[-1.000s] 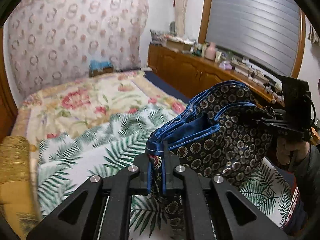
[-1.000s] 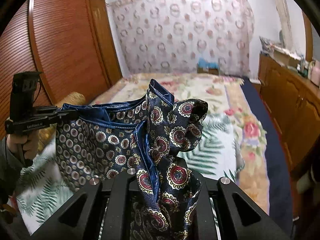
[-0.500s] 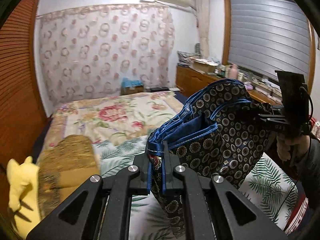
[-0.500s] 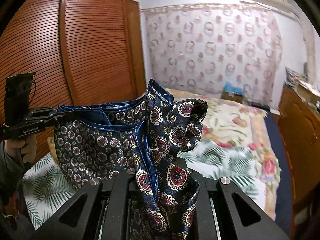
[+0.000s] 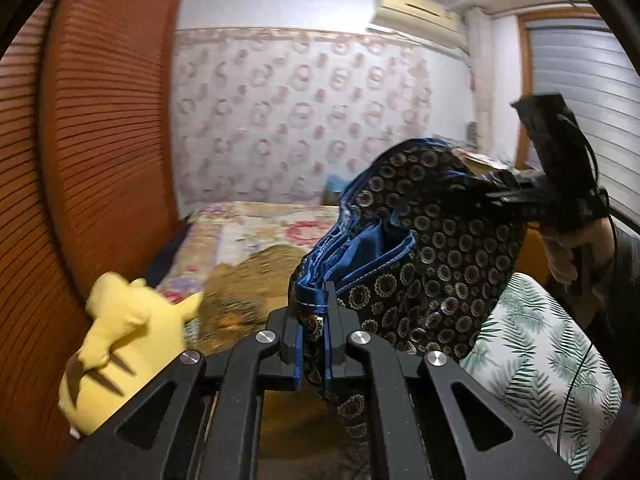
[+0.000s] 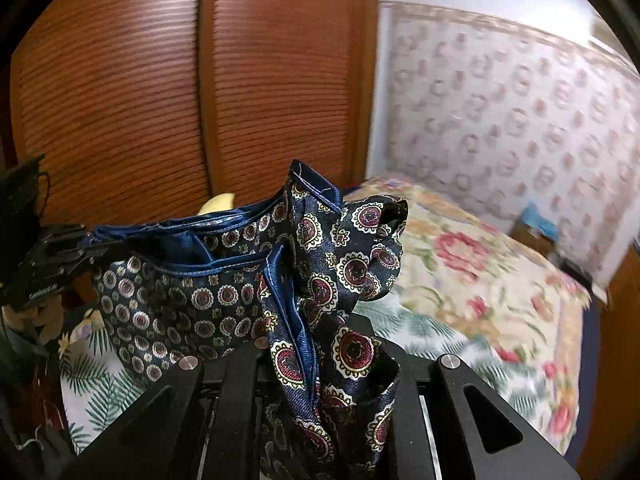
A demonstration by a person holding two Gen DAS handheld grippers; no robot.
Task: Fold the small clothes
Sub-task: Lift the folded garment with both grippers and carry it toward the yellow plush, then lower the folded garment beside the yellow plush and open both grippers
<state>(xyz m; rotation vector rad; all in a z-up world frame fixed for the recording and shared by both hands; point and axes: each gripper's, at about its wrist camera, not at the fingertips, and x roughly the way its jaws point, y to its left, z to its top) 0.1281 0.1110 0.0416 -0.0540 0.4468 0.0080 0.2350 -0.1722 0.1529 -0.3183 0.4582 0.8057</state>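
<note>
navy patterned cloth [image 5: 436, 248] hangs in the air between both grippers, above the bed [image 5: 260, 228], not touching it. blue-trimmed edge runs across the top, rest sags below in a loose pouch.

left gripper [image 5: 312, 332]: jaws nearly pressed together, pinching one blue hem corner of the cloth right at the tips; fabric passes between the pads and dangles under them. in the right wrist view the left gripper [image 6: 86, 246] shows at the far left, cloth edge stretched out from it, a hand [image 6: 32, 316] below on its handle.

right gripper [image 6: 304, 344]: jaws close together w/ a thick bunch of the cloth [image 6: 224, 292] clamped between, folds bulging up over the tips & hanging down past them. from the left wrist view the right gripper [image 5: 490, 196] sits at right, gripping the cloth's other end, held by a hand [image 5: 568, 252] w/ dark sleeve.

yellow plush toy [image 5: 120, 340] lies low left near the wooden slatted wardrobe [image 6: 160, 92]; palm-leaf sheet [image 5: 540, 352] under the cloth at right, floral cover further back. background blurred.
</note>
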